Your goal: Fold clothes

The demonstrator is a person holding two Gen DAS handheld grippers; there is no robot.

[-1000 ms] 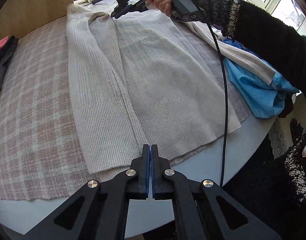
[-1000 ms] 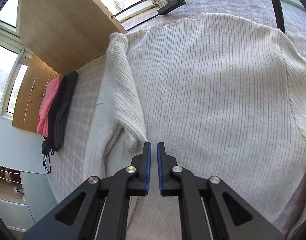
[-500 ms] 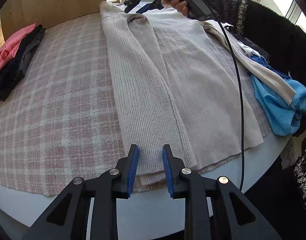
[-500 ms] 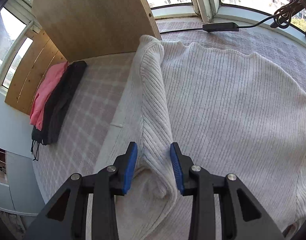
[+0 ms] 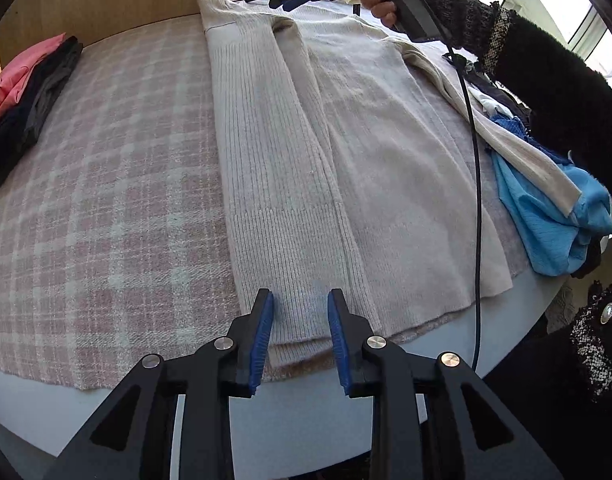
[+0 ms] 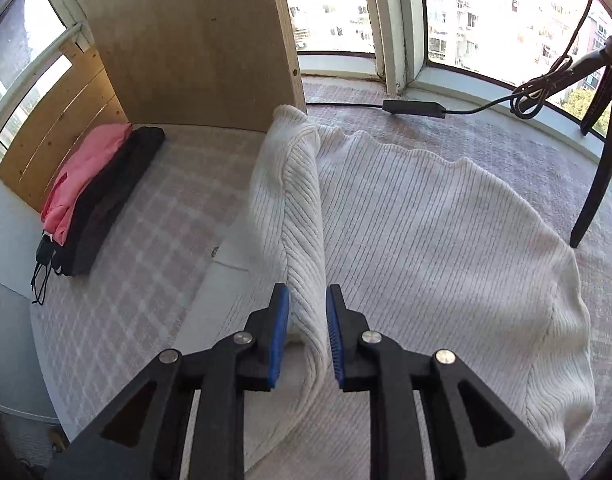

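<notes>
Pink-and-white plaid cloth (image 5: 105, 184) covers my work table, with a wooden panel (image 6: 193, 40) standing at the far left and bright windows (image 6: 486, 12) beyond it. Far left on the cloth I note a stack of folded clothes (image 6: 101, 188), pink on one side and black on the other. Moving right: the cream ribbed sweater (image 5: 346, 168) lies flat along the middle of the table, its left side and sleeve folded inward over the body, hem at the near edge. My left gripper (image 5: 299, 334) hangs at that hem with its blue pads spread apart; the folded hem shows between them, nothing pinched. At the far end, my right gripper (image 6: 308, 334) is over the shoulder fold, jaws parted on either side of the raised ribbed ridge, not clamped on it as far as I can see. Its black cable (image 5: 476, 200) trails down across the sweater's right side. Right of that, the other sleeve (image 5: 506, 140) drapes over a crumpled blue garment (image 5: 554, 224) at the table's right edge. A black tripod leg (image 6: 598, 152) stands at far right, by the window.
</notes>
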